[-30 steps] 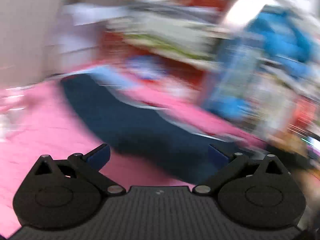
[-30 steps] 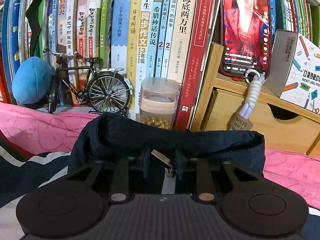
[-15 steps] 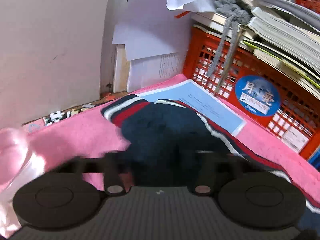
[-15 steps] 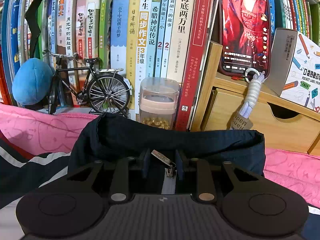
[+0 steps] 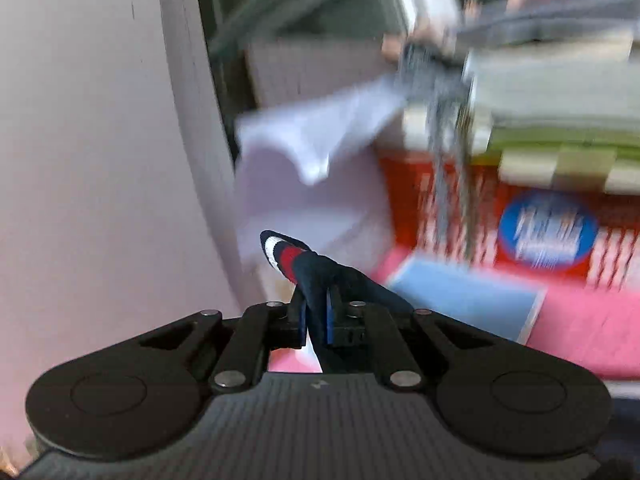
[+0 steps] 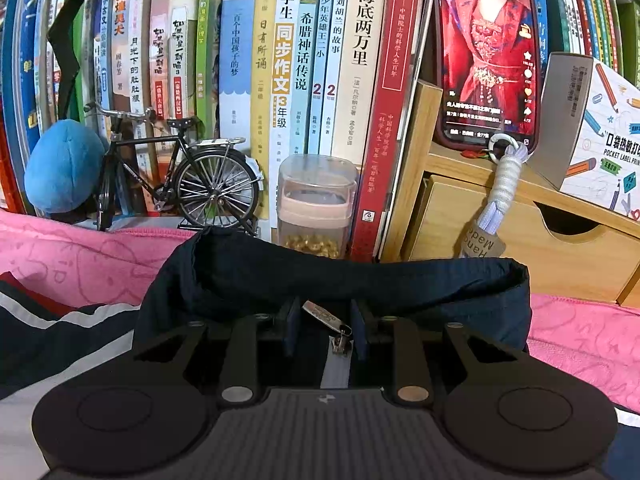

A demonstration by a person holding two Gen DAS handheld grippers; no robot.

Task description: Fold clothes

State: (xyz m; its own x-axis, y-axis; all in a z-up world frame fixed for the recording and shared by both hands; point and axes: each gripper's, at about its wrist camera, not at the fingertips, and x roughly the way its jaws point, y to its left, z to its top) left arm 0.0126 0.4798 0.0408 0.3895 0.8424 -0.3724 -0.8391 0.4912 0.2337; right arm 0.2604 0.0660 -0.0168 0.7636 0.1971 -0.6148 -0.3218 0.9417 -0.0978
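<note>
Navy jacket, two claws engaged.
Left claw (image 5: 316,320) clamps striped cuff (image 5: 286,254), pointing 11 o'clock; right claw (image 6: 326,330) narrow, astride zipper pull (image 6: 324,316) below collar (image 6: 340,276).

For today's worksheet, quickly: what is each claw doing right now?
Left claw: shut on the striped cuff.
Right claw: partly closed around the zipper pull; contact unclear.

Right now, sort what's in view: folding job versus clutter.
Job: jacket; its cuff pinched in left hand-held gripper; right hand-held gripper at the zipper.
Clutter: books, toy bike, jar, phone, red crate.
</note>
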